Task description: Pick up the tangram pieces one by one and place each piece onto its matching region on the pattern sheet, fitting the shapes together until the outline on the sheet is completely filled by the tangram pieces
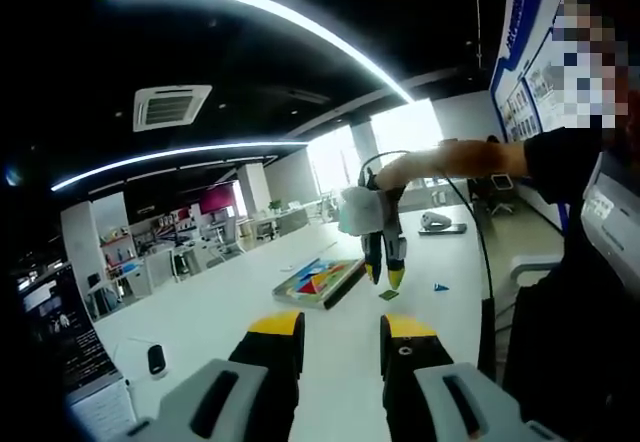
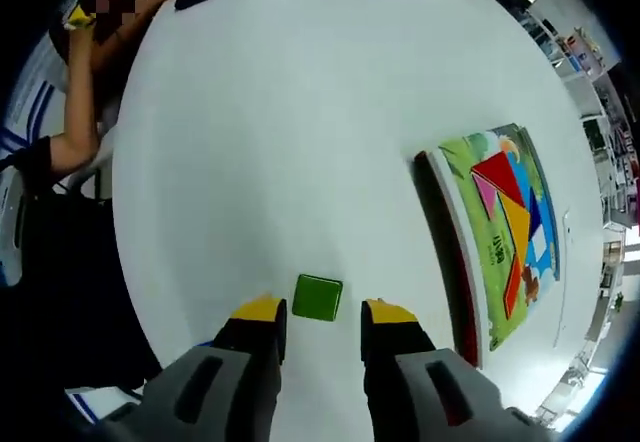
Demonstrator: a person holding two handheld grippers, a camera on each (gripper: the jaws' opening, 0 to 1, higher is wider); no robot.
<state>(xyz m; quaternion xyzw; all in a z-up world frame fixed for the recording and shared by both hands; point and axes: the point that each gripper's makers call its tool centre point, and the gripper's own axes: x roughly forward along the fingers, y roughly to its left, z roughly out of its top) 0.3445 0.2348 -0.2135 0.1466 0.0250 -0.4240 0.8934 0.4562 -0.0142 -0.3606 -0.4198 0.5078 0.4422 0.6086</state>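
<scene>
**Right gripper positioned over green square piece; both grippers unloaded**

In the left gripper view, the left gripper (image 1: 341,325) is rising from the bottom edge with its yellow-tipped fingers (image 1: 277,324) standing apart and nothing lying between them. It is pointing across the white worktop (image 1: 230,307). A small black object (image 1: 156,359) is lying on the worktop at the left. Further along, the pattern sheet (image 1: 318,282) is resting flat on the worktop, with red, yellow, blue and orange tangram pieces already lying on it. Just to the right of the sheet, the right gripper (image 1: 384,274) is hanging tip-down over the worktop, held by the person's hand (image 1: 398,171). A green square piece (image 1: 388,295) is lying directly below its tips, and a small blue triangle piece (image 1: 440,287) is lying on the worktop a little further right, apart from the sheet.

In the right gripper view, the right gripper (image 2: 320,312) is looking down on the worktop (image 2: 300,142). Its fingers (image 2: 258,312) are standing apart, and the green square piece (image 2: 318,297) is lying on the worktop between the two tips, touching neither. To the right, the pattern sheet (image 2: 497,237) is lying well apart from the square, its green-bordered face carrying a red triangle (image 2: 500,174), a pink piece (image 2: 487,195), a yellow triangle (image 2: 514,222) and an orange piece (image 2: 513,284) fitted closely together.
</scene>
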